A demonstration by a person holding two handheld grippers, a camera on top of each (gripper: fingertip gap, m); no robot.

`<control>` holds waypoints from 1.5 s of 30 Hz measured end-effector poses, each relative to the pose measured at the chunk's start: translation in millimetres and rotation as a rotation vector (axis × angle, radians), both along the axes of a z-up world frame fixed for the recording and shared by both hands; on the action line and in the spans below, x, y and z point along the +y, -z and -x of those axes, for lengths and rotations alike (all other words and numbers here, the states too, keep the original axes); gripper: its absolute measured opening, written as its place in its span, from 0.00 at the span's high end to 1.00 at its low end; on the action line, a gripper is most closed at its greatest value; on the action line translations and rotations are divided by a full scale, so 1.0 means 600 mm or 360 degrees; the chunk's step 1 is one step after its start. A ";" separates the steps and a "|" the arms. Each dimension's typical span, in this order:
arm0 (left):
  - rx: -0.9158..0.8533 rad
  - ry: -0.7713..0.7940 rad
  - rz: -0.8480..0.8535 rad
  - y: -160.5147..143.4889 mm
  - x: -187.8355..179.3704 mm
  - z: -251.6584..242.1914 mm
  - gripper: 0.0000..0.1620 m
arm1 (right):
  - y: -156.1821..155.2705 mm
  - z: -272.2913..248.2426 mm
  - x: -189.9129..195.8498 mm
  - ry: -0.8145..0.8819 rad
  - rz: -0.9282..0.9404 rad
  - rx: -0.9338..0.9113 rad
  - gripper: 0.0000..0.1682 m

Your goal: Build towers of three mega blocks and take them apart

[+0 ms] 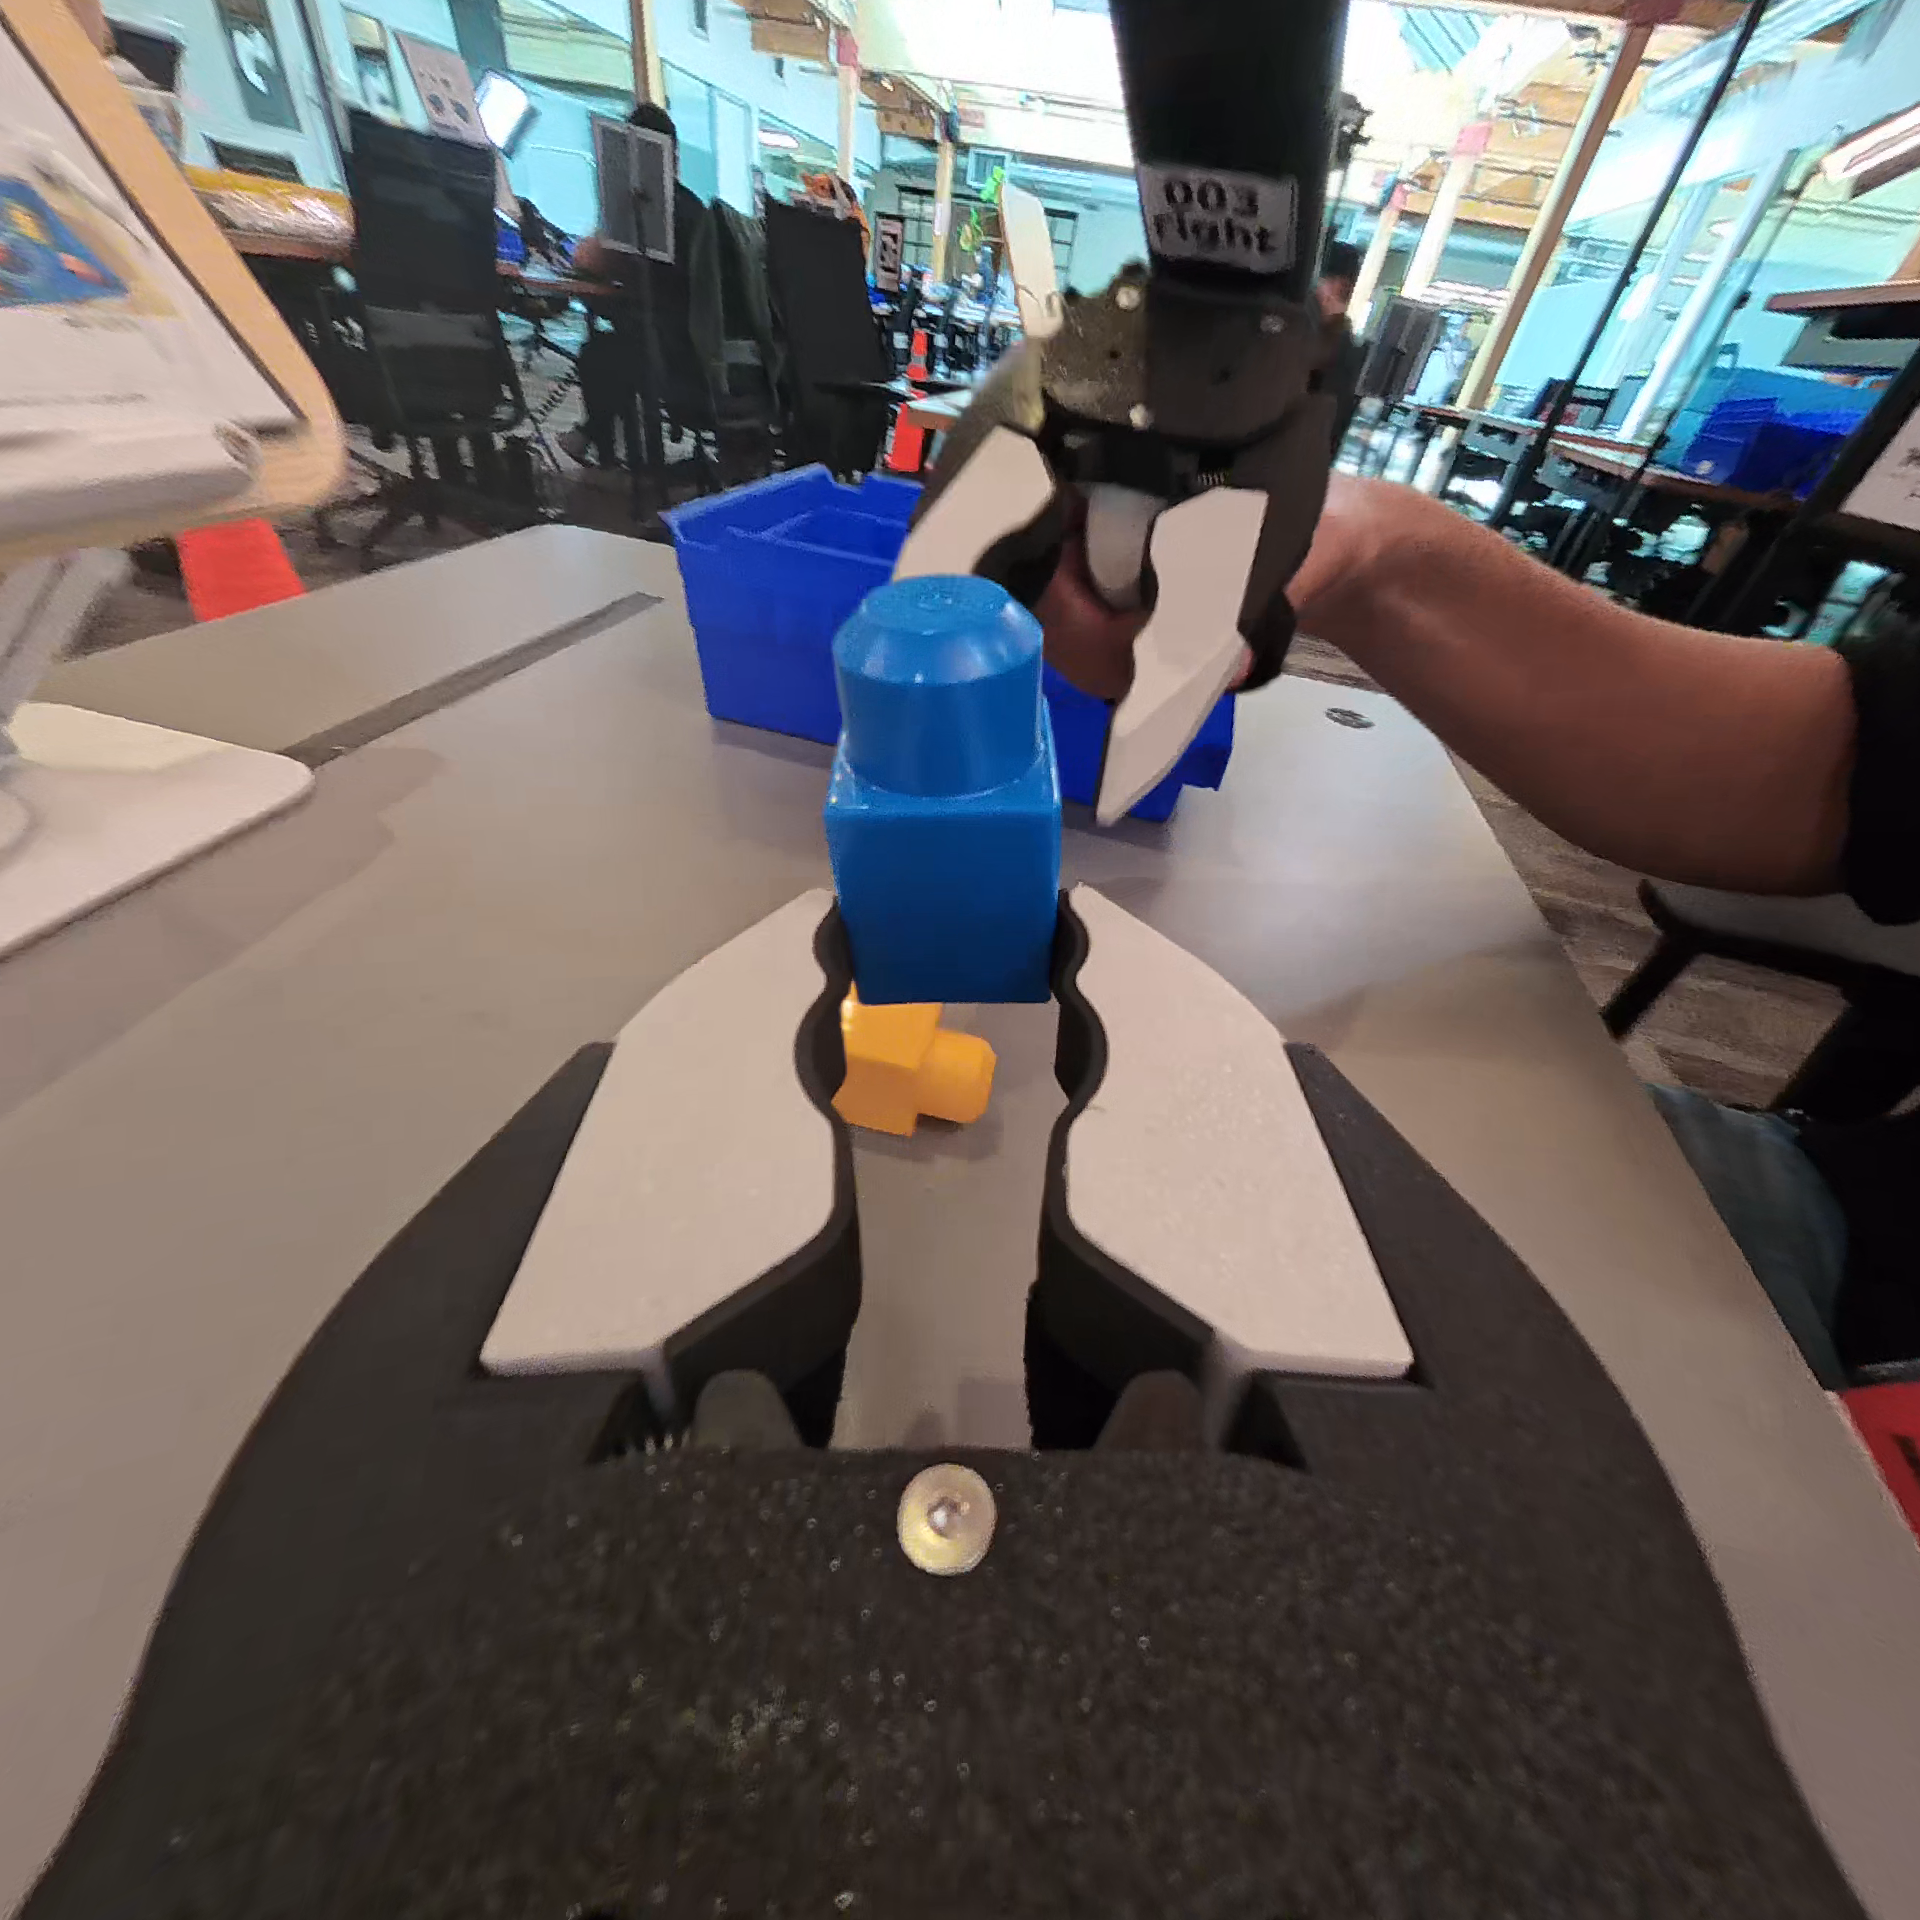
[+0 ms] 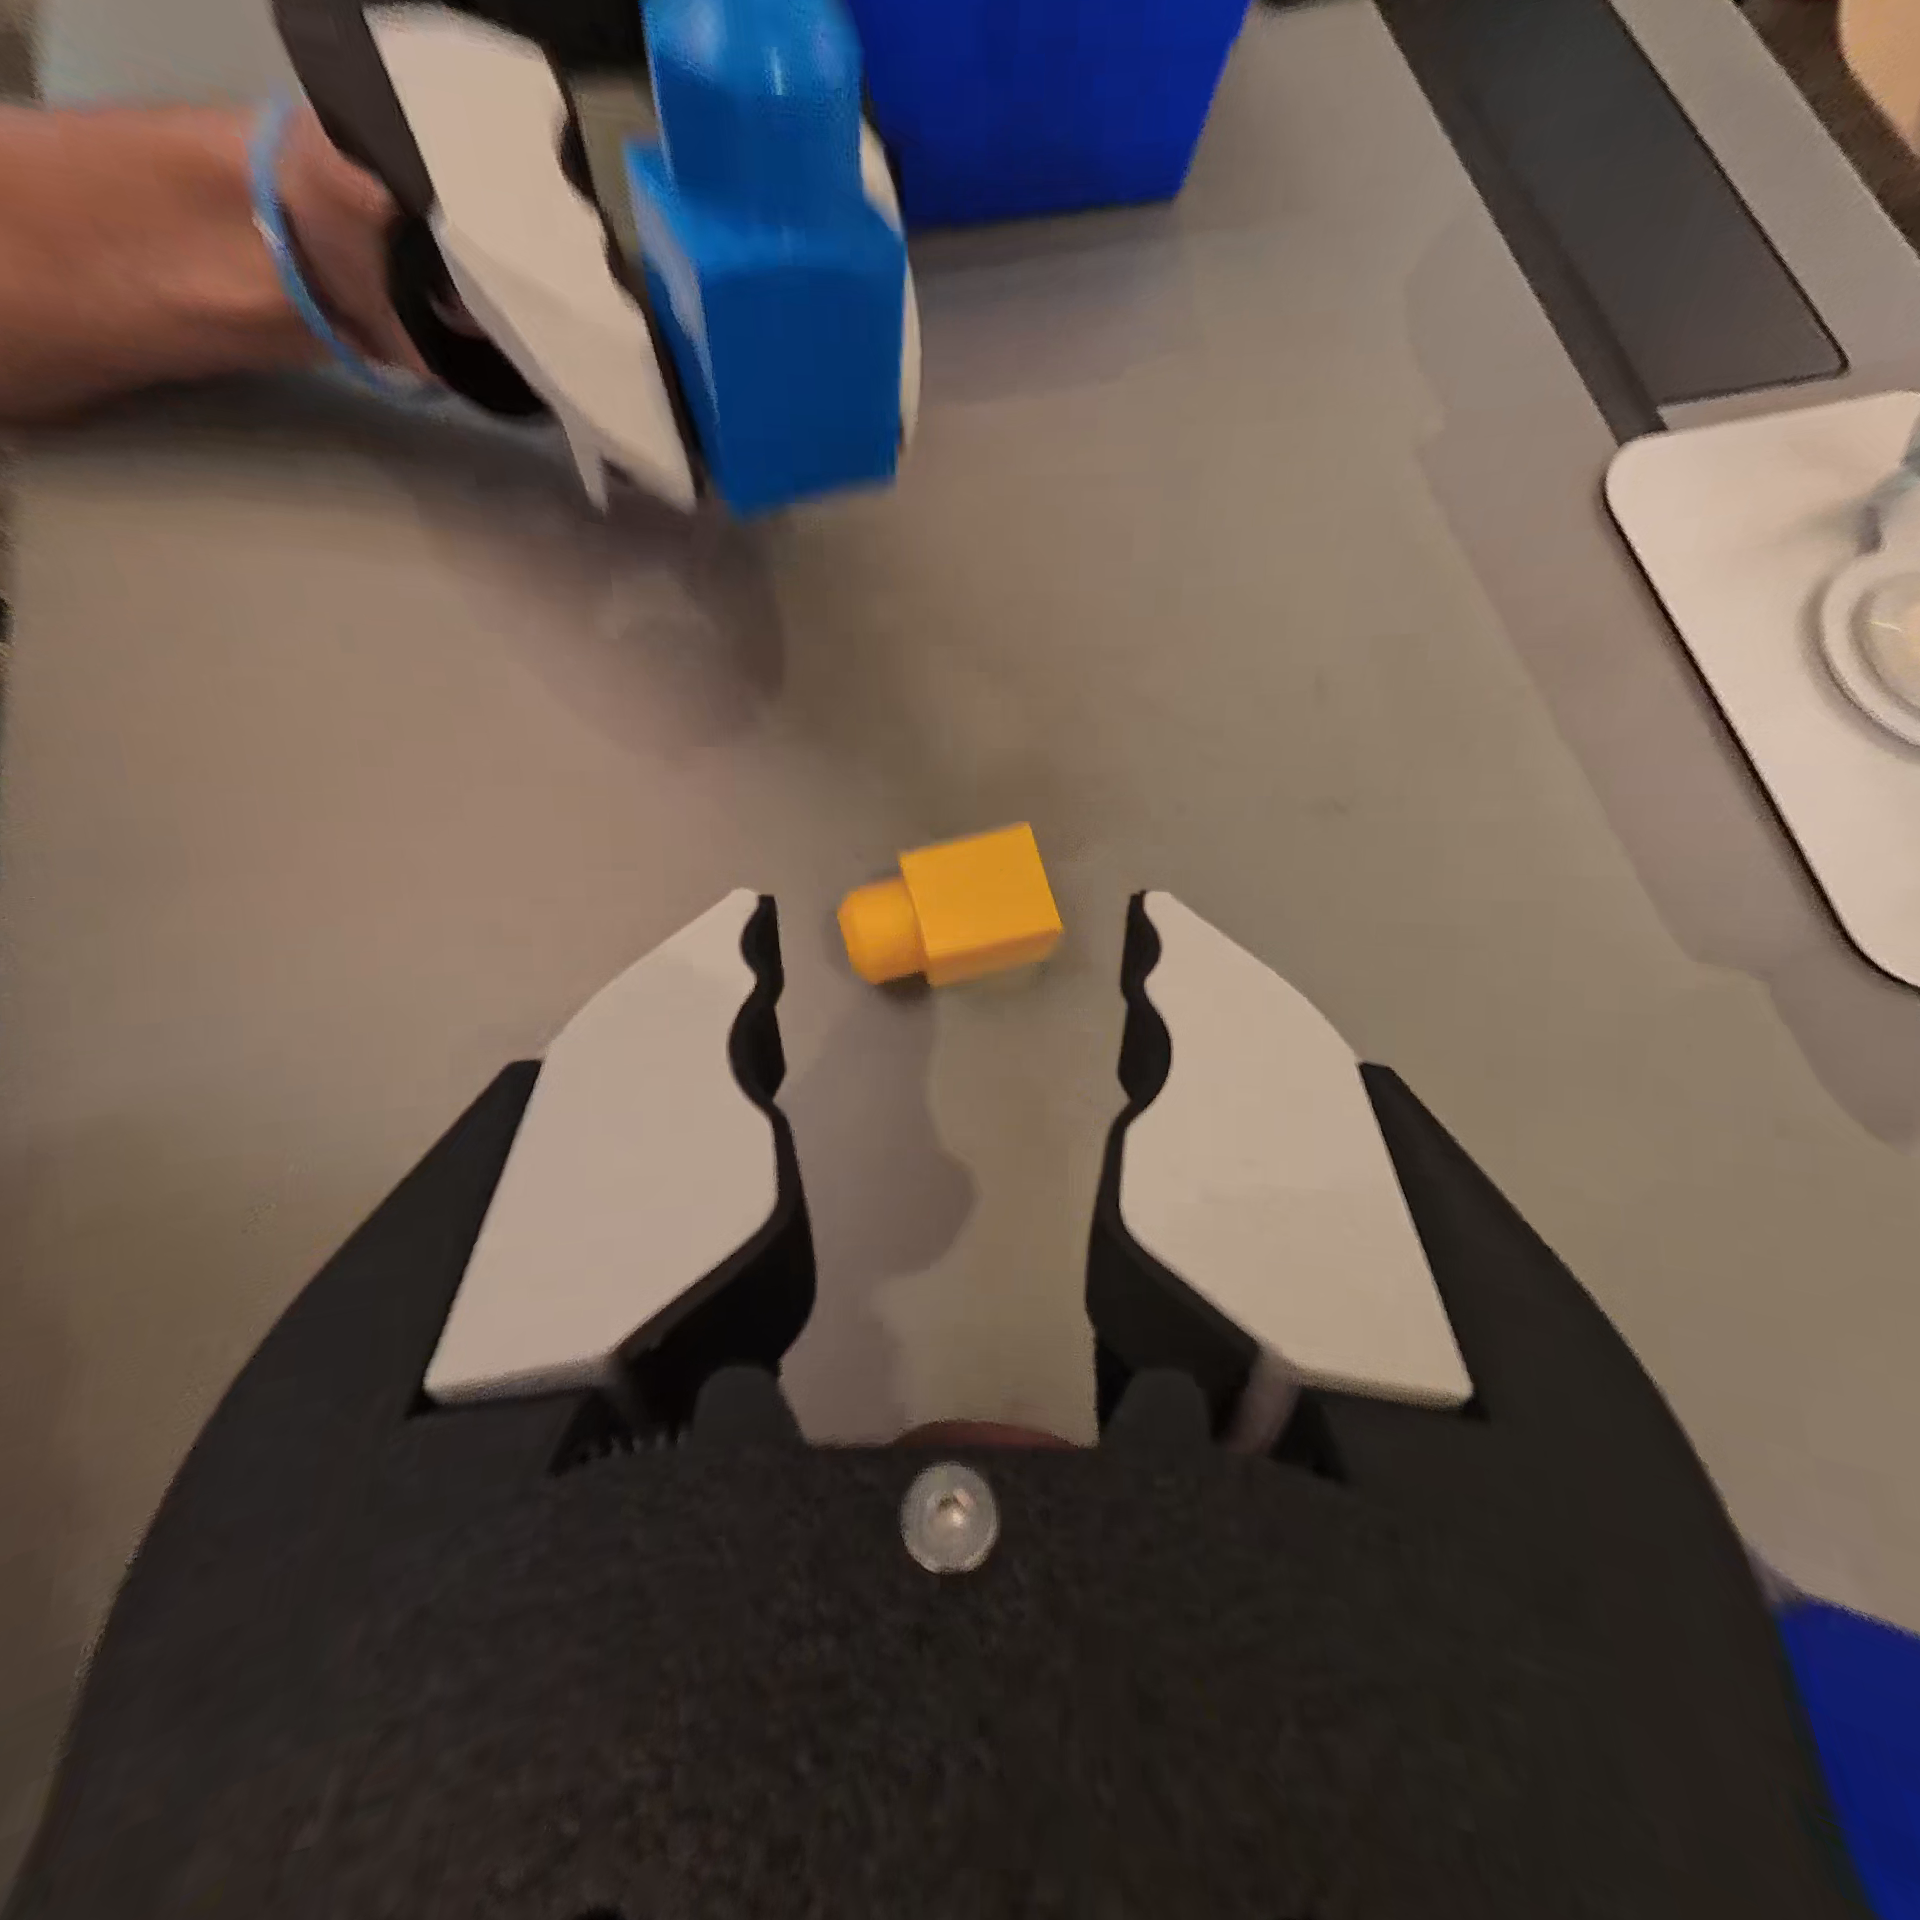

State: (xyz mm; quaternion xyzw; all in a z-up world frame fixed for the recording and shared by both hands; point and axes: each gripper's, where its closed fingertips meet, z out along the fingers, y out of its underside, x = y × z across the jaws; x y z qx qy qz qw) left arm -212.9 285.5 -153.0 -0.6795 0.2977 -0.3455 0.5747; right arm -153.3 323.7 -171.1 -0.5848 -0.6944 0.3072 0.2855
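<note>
My left gripper (image 1: 948, 940) is shut on a blue mega block (image 1: 940, 821) and holds it upright above the grey table (image 1: 468, 883). The block also shows in the right wrist view (image 2: 779, 312), with the left gripper (image 2: 727, 457) around it. A yellow mega block (image 1: 909, 1065) lies on its side on the table below the blue one. In the right wrist view the yellow block (image 2: 961, 902) lies just beyond my open, empty right gripper (image 2: 948, 920), stud pointing left. The right gripper (image 1: 1023, 707) hangs open above and behind the blue block.
A blue bin (image 1: 779, 613) stands at the far side of the table; it also shows in the right wrist view (image 2: 1039, 104). A white monitor base (image 2: 1766, 644) sits at the right. A dark slot (image 2: 1621, 208) runs along the table. A person's forearm (image 1: 1558, 707) reaches in from the right. My hands' fingertips stand some 8 cm from each other. The white monitor base (image 2: 1766, 644) is about 30 cm from my right fingertips.
</note>
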 end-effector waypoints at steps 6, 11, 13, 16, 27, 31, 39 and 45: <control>-0.0114 -0.0177 -0.0058 -0.029 0.013 0.038 0.77 | 0.031 -0.011 -0.005 0.0147 -0.0138 -0.0199 0.58; 0.0043 -0.0222 -0.0071 -0.010 0.015 0.037 0.77 | 0.093 0.005 -0.015 0.0687 -0.0247 -0.0185 0.62; 0.0043 -0.0195 -0.0054 -0.008 0.013 0.029 0.77 | 0.100 0.018 -0.027 0.0859 -0.0070 -0.0097 0.61; 0.0052 -0.0168 -0.0047 -0.005 0.011 0.022 0.77 | 0.128 0.027 -0.011 0.1028 -0.0053 -0.0137 0.55; 0.0048 -0.0149 -0.0023 -0.003 0.009 0.023 0.77 | 0.156 0.018 0.010 0.0991 -0.0034 -0.0171 0.79; 0.0065 -0.0141 -0.0003 0.004 0.010 0.021 0.77 | 0.143 0.000 0.015 0.0831 -0.0052 -0.0183 0.79; 0.0122 -0.0129 0.0015 0.018 0.012 0.015 0.77 | 0.085 -0.054 -0.009 0.0235 -0.0229 -0.0662 0.80; 0.0101 -0.0134 0.0040 0.022 0.015 0.020 0.77 | 0.080 -0.074 -0.024 -0.0062 -0.0233 -0.1146 0.81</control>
